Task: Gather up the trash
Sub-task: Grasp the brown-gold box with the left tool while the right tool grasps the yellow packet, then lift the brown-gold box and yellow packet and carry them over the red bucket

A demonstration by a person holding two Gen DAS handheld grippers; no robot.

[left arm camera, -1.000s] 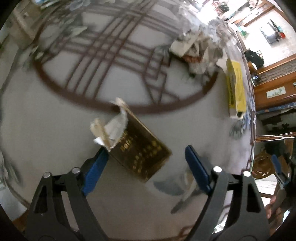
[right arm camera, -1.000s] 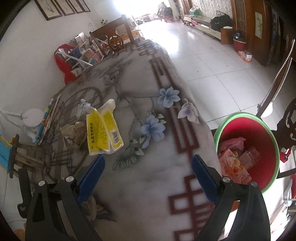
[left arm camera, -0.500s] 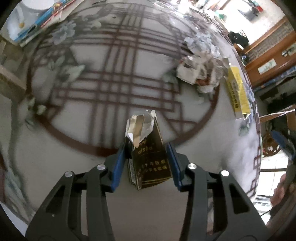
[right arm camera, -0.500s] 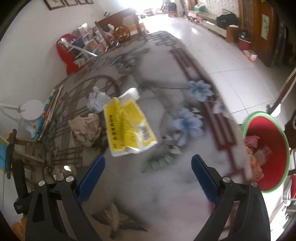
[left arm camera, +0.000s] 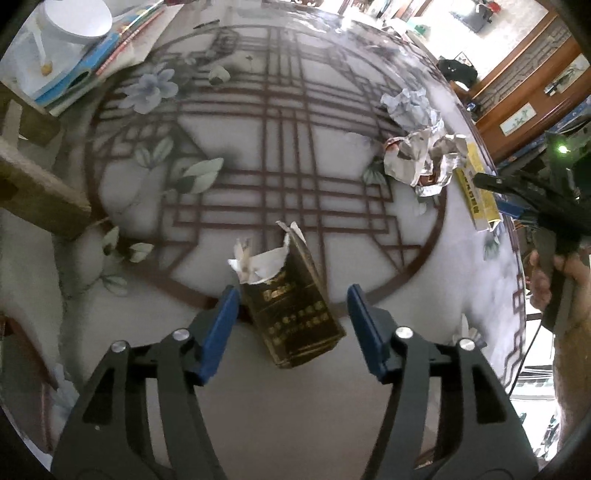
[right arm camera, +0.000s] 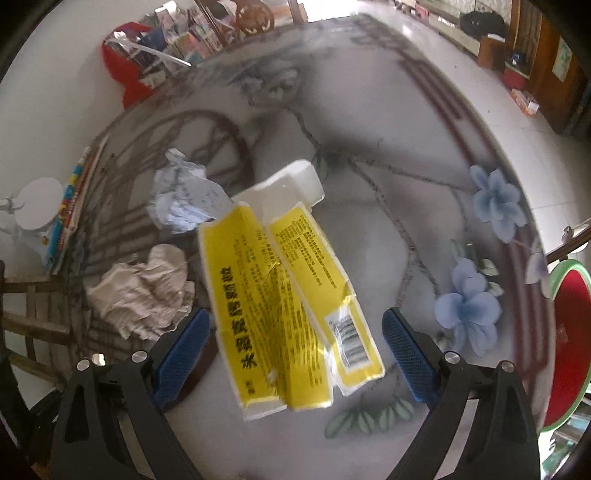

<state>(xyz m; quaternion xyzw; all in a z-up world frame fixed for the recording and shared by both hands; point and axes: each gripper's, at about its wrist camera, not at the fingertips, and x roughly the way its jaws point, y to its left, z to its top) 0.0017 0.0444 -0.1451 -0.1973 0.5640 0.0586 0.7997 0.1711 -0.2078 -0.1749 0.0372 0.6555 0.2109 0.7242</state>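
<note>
My left gripper [left arm camera: 293, 321] is open with a torn dark gold-printed cigarette pack [left arm camera: 291, 306] lying between its blue pads on the table; the left pad is close to the pack, the right pad stands apart. My right gripper [right arm camera: 295, 343] is open around a yellow and white tissue pack [right arm camera: 284, 295] on the table, not touching it. That pack also shows in the left wrist view [left arm camera: 476, 192]. Crumpled paper [right arm camera: 144, 291] and a crumpled printed sheet [right arm camera: 184, 199] lie left of it. A red bin with a green rim [right arm camera: 569, 343] stands beyond the table's right edge.
The round patterned table [left arm camera: 258, 147] carries a white bowl [left arm camera: 70, 18] on books [left arm camera: 107, 59] at the far left. Wooden chair parts [left arm camera: 37, 192] rise at the left edge. A red bag [right arm camera: 125, 62] and cluttered shelves stand behind the table.
The left gripper had closed on the cigarette pack half a second ago and has now opened; the pack lies tilted between the pads. The right gripper has moved in over the yellow pack.
</note>
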